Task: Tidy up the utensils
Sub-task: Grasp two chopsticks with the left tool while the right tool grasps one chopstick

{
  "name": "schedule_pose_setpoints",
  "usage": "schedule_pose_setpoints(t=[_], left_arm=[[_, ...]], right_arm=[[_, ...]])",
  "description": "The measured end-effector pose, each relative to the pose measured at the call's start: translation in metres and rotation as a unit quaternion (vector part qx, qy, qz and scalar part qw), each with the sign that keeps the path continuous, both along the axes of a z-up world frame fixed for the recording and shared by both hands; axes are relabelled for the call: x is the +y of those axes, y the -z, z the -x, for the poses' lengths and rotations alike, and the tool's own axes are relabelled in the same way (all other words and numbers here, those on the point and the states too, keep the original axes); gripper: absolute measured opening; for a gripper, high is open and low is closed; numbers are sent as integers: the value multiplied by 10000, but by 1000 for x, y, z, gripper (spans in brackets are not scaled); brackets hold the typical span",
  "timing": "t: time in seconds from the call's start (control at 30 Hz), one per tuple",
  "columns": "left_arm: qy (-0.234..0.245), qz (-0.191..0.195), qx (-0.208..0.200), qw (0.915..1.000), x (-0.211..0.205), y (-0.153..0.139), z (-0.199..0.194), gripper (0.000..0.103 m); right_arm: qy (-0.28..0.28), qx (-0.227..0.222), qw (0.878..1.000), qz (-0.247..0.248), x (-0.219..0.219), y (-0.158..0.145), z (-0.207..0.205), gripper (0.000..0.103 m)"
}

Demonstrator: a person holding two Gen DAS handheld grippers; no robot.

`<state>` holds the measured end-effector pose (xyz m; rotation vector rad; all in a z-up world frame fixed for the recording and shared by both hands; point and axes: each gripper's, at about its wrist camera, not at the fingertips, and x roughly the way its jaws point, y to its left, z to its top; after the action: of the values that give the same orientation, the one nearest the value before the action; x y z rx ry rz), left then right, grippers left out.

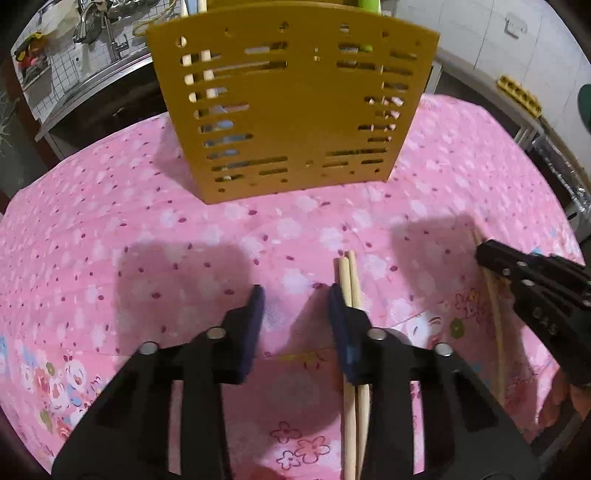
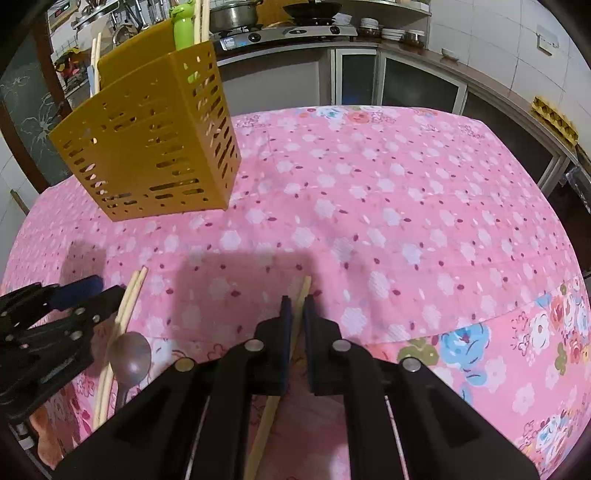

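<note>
A yellow slotted utensil holder (image 1: 291, 107) stands on the pink flowered tablecloth, also in the right wrist view (image 2: 151, 147); chopsticks and a green item stick out of it. My left gripper (image 1: 295, 299) is open; a pair of wooden chopsticks (image 1: 349, 280) lies on the cloth beside its right finger. My right gripper (image 2: 297, 306) is nearly shut around a single wooden chopstick (image 2: 304, 290) that lies between its fingers on the cloth; it also shows in the left wrist view (image 1: 491, 254). A metal spoon (image 2: 129, 356) lies next to the chopstick pair (image 2: 129, 299).
The pink tablecloth (image 2: 406, 203) covers the table. Behind it stand a kitchen counter with a stove and pots (image 2: 236, 14), a sink with a tap (image 1: 92, 33) and cabinets (image 2: 406, 85). A yellow egg tray (image 2: 554, 118) sits at the right.
</note>
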<state>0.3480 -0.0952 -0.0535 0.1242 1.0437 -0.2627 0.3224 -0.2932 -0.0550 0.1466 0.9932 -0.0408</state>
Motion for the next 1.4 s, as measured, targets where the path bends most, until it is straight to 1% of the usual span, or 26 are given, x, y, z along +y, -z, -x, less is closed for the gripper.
schedule_pose_setpoints(t=[0.13,0.23,0.27,0.4,0.47,0.53,0.7,0.9,0.97,1.03,1.1,1.27,1.4], left_arm=[[3,10,15,10000,-1,0,-1,32],[-93,237,6,9997,3,-7,-5,32],[-72,290,-13,9996,3,-11,-5,32],[80,307,-39,9995,-3,-16,0,32],[178,256,0,9995,-9,-12,2,32],[141,75,7,9999,-13,-5,1,31],[182,227,100,9995,-9,-5,1,31],[348,65,207,9992,-22,-1,-4,31],[336,63,182,9992,-25,-2,-7,26],[377,77,178,9991,-24,-2,-5,14],[356,79,180,9992,-22,-3,-3,10],[328,253,301,9987,-10,0,-6,10],[261,214,374,9987,-11,2,-16,7]], right_arm=[[-85,7,10000,18,1,1,1,7],[-101,-5,9999,-58,-1,0,0,7],[-102,-5,9999,-116,-2,1,-1,7],[-94,-12,9996,-260,-8,1,-1,7],[-111,-4,9996,-249,-7,1,-1,7],[-129,-2,9997,-227,-7,1,-1,7],[-151,41,9996,-227,-7,2,0,8],[-153,124,9997,-165,-4,2,-3,9],[-177,136,9997,-91,-4,1,-2,9],[-205,151,9997,-47,-5,0,-1,9],[-199,179,9996,-30,-5,1,-2,8],[-244,229,9994,31,0,2,-4,8],[-223,305,9993,-9,0,3,-10,8]])
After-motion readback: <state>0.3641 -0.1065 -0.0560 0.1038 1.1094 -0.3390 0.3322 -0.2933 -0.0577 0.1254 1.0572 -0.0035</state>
